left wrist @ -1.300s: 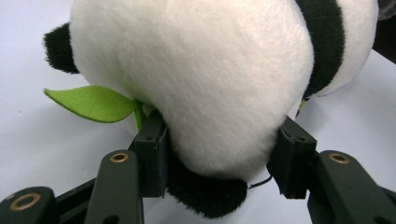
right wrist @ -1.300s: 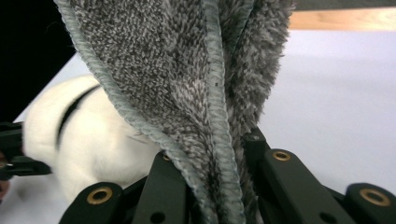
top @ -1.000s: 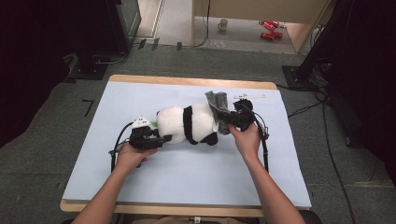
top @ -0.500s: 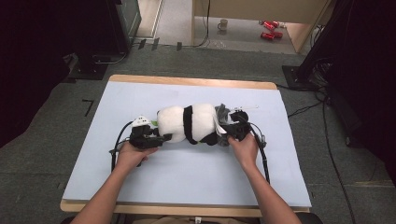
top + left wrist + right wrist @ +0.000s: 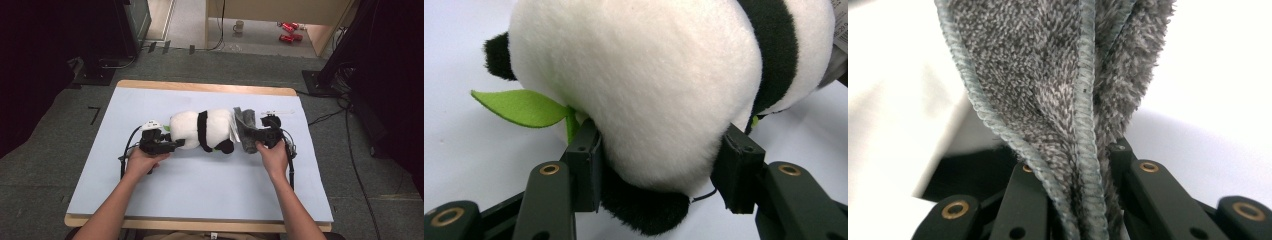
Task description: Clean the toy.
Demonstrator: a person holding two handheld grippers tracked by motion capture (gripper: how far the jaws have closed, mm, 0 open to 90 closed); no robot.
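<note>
A black-and-white panda plush (image 5: 205,131) lies on its side in the middle of the light blue mat (image 5: 200,195). My left gripper (image 5: 170,145) clamps the plush's white left end; in the left gripper view the jaws press into the panda plush (image 5: 649,85) on both sides, around my left gripper's midpoint (image 5: 663,170). A green felt leaf (image 5: 521,107) sticks out beside it. A grey terry cloth (image 5: 244,129) sits against the plush's right end. My right gripper (image 5: 254,135) is shut on that grey cloth (image 5: 1058,85), with its folds pinched between the right gripper's jaws (image 5: 1075,185).
The mat covers a wooden table (image 5: 200,87). A thin white strip (image 5: 279,112) lies behind the right gripper. Black cables (image 5: 291,165) trail from both grippers toward the person. On the floor beyond are a mug (image 5: 239,26) and red cans (image 5: 287,31).
The right gripper has carried the grey cloth down and slightly left, bringing it low against the panda's right end. The left gripper and the plush have stayed put.
</note>
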